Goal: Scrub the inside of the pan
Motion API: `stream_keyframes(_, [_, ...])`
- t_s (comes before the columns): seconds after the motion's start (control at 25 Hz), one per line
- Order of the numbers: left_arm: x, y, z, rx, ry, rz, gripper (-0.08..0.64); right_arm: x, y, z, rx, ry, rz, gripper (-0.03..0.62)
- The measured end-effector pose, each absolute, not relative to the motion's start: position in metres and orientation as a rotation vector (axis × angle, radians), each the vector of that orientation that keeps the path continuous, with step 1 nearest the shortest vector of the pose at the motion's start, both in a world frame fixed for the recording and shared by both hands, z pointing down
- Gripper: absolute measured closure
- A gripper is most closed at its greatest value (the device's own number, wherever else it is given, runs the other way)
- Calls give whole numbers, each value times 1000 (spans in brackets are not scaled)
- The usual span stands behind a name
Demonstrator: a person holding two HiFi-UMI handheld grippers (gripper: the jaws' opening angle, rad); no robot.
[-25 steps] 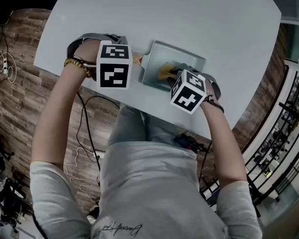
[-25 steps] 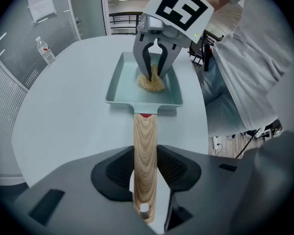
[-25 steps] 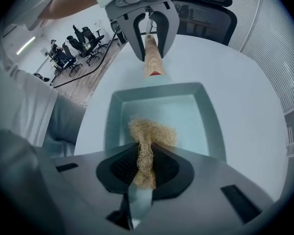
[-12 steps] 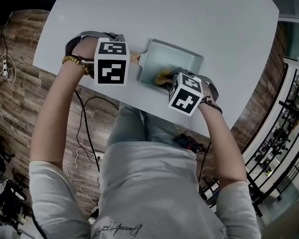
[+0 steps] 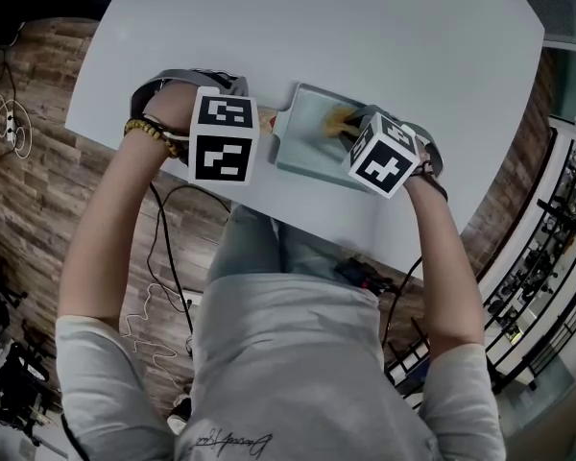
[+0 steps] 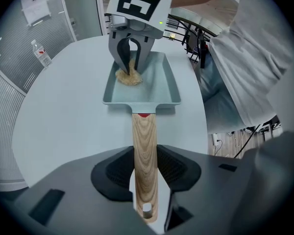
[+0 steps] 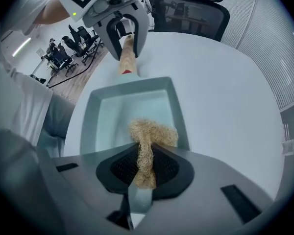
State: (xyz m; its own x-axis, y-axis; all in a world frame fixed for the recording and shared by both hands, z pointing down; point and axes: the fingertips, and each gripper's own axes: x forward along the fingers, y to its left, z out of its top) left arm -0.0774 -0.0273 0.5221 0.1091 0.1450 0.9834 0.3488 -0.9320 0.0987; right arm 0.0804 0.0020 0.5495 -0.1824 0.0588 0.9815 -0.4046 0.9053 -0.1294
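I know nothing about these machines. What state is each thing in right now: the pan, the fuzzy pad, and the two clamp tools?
Pan: flat on the table, open side up.
Wooden handle: clamped between the jaws.
Scrubber: pinched between the jaws, touching the pan floor at the end away from the handle.
Left hand-held gripper: shut on the wooden handle.
Right hand-held gripper: shut on the scrubber.

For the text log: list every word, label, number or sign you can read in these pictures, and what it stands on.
None can be read for certain.
White paper notice: print too small to read.
Clear plastic bottle: label blurred.
Light grey T-shirt: dark cursive script, not legible.
Black-and-white square markers: patterns only, no words.
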Motion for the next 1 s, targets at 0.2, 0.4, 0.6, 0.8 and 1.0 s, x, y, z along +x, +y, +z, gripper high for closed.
stream_keyframes(0.2, [-77, -26, 522, -2223, -498, -1930, 408, 86, -8, 549, 295, -1722, 461, 525])
stream_keyframes(0.4, [-79, -28, 524, -2208, -490, -1934, 408, 82, 2, 550, 279, -1705, 454, 525])
stream_keyframes(0.6, [-78, -30, 526, -2187, -487, -1949, 408, 77, 28, 551, 247, -1712, 484, 525])
stream_keyframes(0.8, [-80, -31, 525, -2176, -469, -1961, 408, 68, 59, 547, 206, -1723, 527, 525])
stream_keyframes(1.0, [-80, -32, 524, -2167, -468, -1972, 408, 61, 79, 546, 155, -1728, 544, 525])
